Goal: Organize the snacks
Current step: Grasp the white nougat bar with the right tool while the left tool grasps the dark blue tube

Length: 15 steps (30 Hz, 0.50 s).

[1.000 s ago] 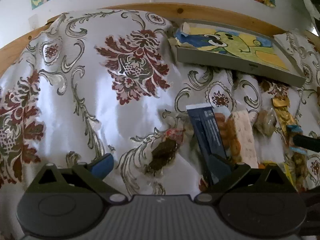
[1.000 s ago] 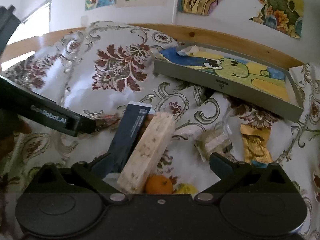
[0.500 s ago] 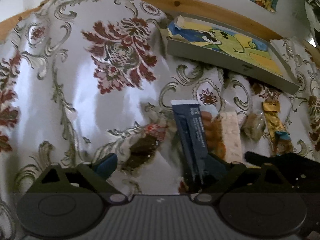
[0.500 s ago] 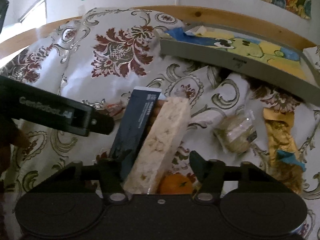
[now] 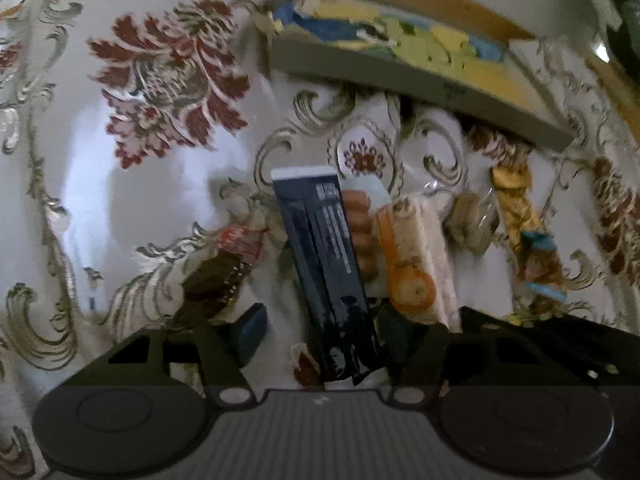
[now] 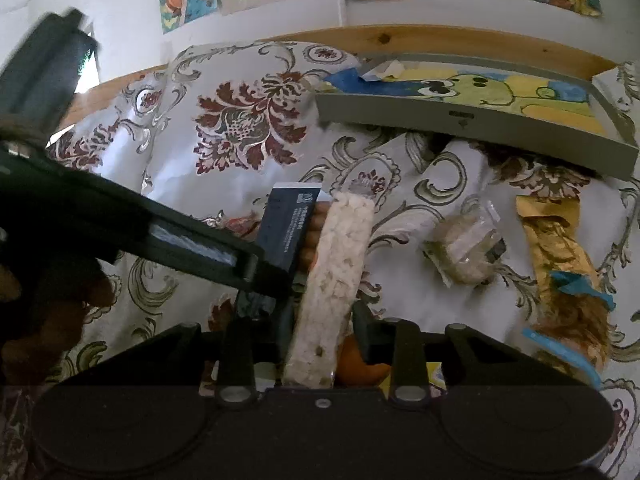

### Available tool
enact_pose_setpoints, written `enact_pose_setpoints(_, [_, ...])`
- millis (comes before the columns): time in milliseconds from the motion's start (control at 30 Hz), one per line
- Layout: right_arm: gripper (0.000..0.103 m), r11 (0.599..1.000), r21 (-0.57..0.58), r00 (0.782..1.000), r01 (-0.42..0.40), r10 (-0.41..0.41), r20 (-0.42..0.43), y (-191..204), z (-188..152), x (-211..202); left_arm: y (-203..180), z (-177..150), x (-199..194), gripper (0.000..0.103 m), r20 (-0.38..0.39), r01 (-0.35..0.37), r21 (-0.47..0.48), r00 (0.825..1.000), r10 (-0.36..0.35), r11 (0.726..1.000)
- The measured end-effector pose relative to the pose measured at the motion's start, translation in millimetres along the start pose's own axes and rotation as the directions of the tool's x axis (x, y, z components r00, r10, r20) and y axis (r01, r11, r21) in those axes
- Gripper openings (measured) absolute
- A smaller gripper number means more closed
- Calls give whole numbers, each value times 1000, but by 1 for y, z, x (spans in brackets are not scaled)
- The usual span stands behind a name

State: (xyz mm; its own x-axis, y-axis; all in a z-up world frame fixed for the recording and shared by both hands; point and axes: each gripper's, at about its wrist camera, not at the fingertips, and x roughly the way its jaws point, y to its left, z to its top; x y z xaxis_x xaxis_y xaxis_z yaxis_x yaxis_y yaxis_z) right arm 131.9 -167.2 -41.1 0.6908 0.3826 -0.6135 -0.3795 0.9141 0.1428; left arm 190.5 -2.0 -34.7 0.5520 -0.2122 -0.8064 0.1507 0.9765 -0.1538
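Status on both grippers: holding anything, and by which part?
Right gripper is closed around the near end of the pale rice-cracker pack. Left gripper straddles the near end of the dark blue packet; contact cannot be told.

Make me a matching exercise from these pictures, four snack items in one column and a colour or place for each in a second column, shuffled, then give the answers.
1. Long snack packet
2. Puffed rice bar
3. Crinkled wrapper
4. Grey tray

A. Gold, lying at the right
B. Farthest back, cartoon picture inside
C. Dark navy
D. Pale, between the right gripper fingers

Pairs: 1-C, 2-D, 3-A, 4-B
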Motion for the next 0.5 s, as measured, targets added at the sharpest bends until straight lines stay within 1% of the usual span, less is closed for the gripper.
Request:
enact_pose_setpoints(67, [33,1000,7,1000,8,-8,-1,-1,-1,0,-2,1,5,61,-12,-3,0,1000,3,1000])
enact_pose_setpoints(233, [33,999,32,1000,-3,3,-3,-5,-1,0,-1,0,10,54,-21,10,-17,1000,-11,1000])
enact_pose_setpoints(300, [35,999,41,1000,-13,14,-15,-6,1,3,1,1,12,52,-25,14,-24,1000,-14,1000])
enact_pose_setpoints(367, [39,999,45,999,-19,21,-30,-6,3,8,2,1,12,47,-28,20,-39,999,-21,999])
enact_pose_setpoints(433, [40,999,29,999,-21,23,-44,-4,5,13,4,1,12,41,-35,20,-50,999,-22,999])
enact_pose_setpoints(500, [41,1000,13,998,-28,29,-64,-3,8,18,7,1,12,39,-38,23,-69,999,-25,997])
